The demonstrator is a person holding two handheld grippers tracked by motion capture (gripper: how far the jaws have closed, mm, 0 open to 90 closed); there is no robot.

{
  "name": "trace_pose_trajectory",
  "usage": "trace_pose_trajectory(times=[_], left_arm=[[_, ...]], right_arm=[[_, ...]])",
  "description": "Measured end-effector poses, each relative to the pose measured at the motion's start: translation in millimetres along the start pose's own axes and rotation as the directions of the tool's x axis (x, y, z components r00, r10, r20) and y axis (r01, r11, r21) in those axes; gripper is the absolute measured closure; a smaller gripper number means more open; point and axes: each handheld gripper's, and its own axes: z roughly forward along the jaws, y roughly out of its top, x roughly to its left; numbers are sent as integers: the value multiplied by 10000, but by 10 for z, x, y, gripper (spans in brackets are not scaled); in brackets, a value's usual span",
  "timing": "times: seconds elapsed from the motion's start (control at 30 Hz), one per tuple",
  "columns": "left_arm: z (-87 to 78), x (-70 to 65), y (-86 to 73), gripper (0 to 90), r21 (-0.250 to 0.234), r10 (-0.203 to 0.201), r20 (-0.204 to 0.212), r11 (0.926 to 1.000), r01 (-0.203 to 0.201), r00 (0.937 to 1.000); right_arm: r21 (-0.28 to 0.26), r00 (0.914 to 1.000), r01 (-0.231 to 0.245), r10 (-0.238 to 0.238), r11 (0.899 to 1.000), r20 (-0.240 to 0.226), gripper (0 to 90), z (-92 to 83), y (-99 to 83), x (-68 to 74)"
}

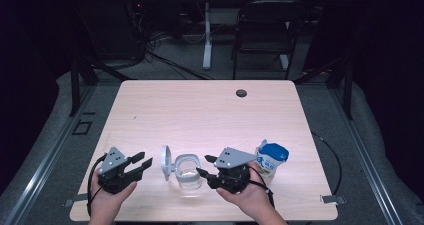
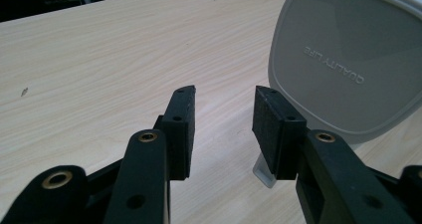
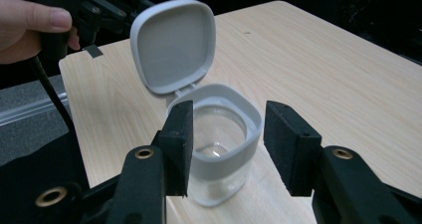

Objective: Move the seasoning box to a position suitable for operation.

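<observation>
Two grippers sit low at the near edge of the surface (image 1: 210, 110), and both have let go: the left gripper (image 1: 138, 162) has its jaws spread with bare wood between the pads, and the right gripper (image 1: 206, 166) likewise stands released, its jaws apart and pressing on nothing. Between them is the clear jar (image 1: 188, 177) with a grey collar, resting upright on the surface; in the right gripper view it (image 3: 219, 149) lies just ahead of the spread jaws and looks empty, glass bottom showing through. Its hinged lid (image 1: 166, 161) is swung fully back and stands upright on the side toward the left gripper, whose own camera sees the lid (image 2: 348, 59) close by, just past the right-hand pad. Opening the jar therefore looks done. Just beside the right hand stands a blue-capped bottle (image 1: 271, 157), untouched and capped, so if its contents are meant for the jar, picking it up and pouring appear to be what is left.
</observation>
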Motion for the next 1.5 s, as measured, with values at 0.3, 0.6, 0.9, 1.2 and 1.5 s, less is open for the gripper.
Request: trace_pose_trajectory(times=[0.3,0.6,0.9,1.2,1.5], left_arm=[[0,4,-4,603,-6,-43,-37,10000,43,10000],[4,16,-15,607,-21,-149,-23,9999,149,9999],[7,24,-22,603,13,-254,39,9997,254,9997],[0,37,-24,603,-14,-326,-23,9995,326,9995],[0,42,-30,600,-59,-328,-76,9994,328,9994]], right_arm=[[-106,9986,-429,432,9990,315,568,-200,-179,-22],[-9,9932,-1008,1007,9949,584,606,-323,-404,-128],[149,9880,-1217,1197,9925,974,622,-436,-637,-191],[236,9741,-1889,1843,9817,1313,637,-620,-864,-308],[199,9639,-2219,2162,9749,1555,646,-748,-999,-404]])
